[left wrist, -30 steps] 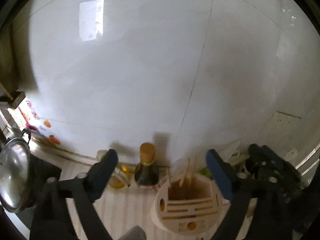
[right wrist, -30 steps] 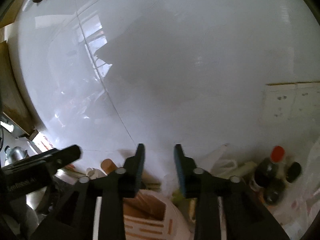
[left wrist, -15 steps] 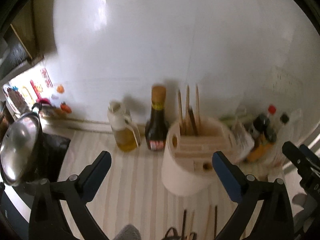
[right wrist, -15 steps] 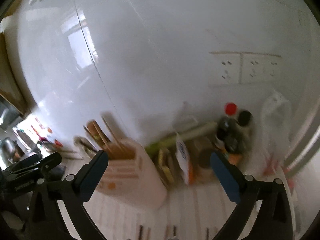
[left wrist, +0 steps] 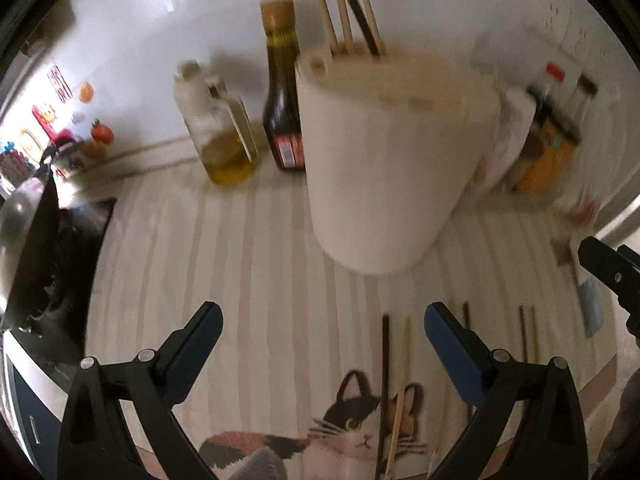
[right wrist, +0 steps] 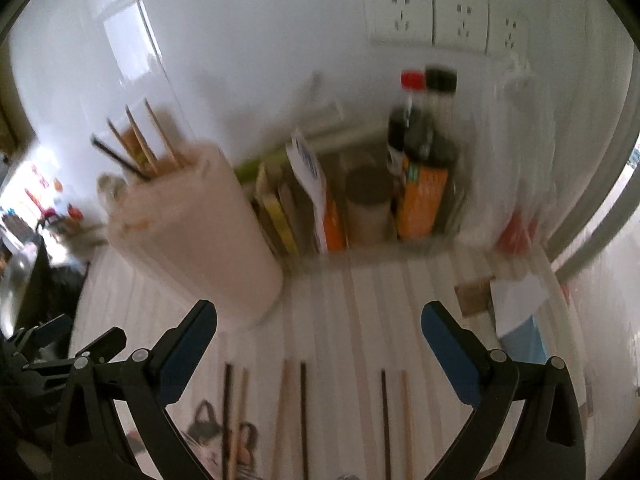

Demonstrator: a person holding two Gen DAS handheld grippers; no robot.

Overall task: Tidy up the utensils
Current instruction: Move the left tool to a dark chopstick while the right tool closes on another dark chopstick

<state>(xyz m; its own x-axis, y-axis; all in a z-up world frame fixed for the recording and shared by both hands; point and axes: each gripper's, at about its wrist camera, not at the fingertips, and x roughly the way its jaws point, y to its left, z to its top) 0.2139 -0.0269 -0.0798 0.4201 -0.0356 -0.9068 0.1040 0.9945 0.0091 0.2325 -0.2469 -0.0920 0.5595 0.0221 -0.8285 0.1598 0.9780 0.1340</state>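
Striped surface [left wrist: 256,264] w/ cat print, white tiled wall [right wrist: 256,40] behind; chopsticks [right wrist: 304,412] lie loose. Left hand-held gripper [left wrist: 322,330] & right hand-held gripper [right wrist: 320,326] both spread, nothing between.

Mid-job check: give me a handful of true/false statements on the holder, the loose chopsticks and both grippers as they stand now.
1. Chopsticks already stand in the holder. True.
2. The left gripper is shut on a chopstick. False: its fingers stand wide apart, nothing between them.
3. Loose chopsticks lie on the striped mat in front of the holder. True.
4. The right gripper holds a bottle. False: it is open and empty.
5. The holder lies on its side. False: it stands upright.
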